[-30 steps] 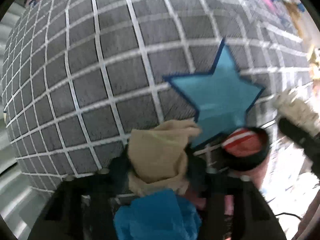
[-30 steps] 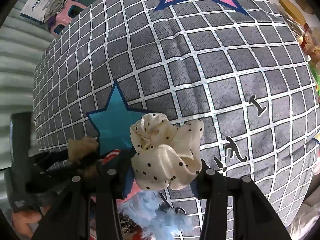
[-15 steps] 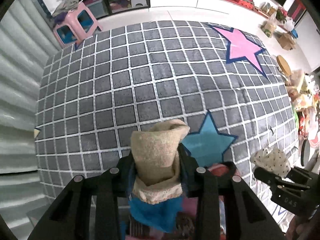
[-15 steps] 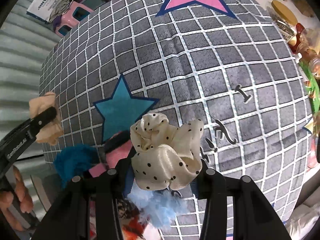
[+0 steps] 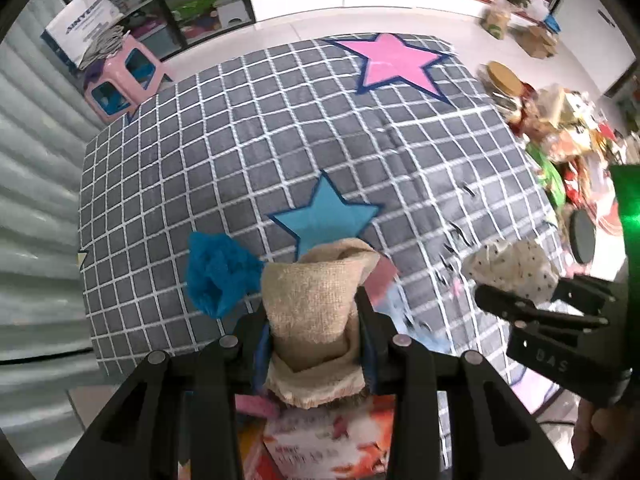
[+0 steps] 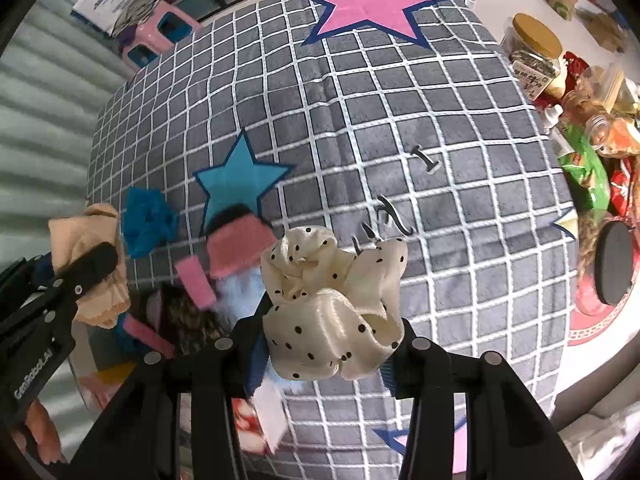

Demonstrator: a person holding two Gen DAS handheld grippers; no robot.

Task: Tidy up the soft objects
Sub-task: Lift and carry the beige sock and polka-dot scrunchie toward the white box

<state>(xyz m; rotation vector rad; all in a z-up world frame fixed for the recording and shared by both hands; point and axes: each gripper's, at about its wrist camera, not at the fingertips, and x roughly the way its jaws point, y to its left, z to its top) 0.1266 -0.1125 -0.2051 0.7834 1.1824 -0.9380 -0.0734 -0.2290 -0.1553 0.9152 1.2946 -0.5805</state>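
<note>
Your left gripper (image 5: 314, 312) was clamped on the folded beige knitted cloth (image 5: 316, 304) and your right gripper (image 6: 332, 332) on the cream polka-dotted satin scrunchie (image 6: 334, 304), both held above the grey checked blanket (image 6: 400, 128) (a fuzzy blue piece (image 5: 216, 276) lay below).

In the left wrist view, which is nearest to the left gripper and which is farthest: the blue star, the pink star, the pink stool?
From the left gripper, which is shut on a beige cloth:
1. Blue star, just beyond the cloth, middle of the checked mat.
2. Pink star, at the mat's far edge, to the right.
3. Pink stool, on the floor past the mat's far left corner.
</note>
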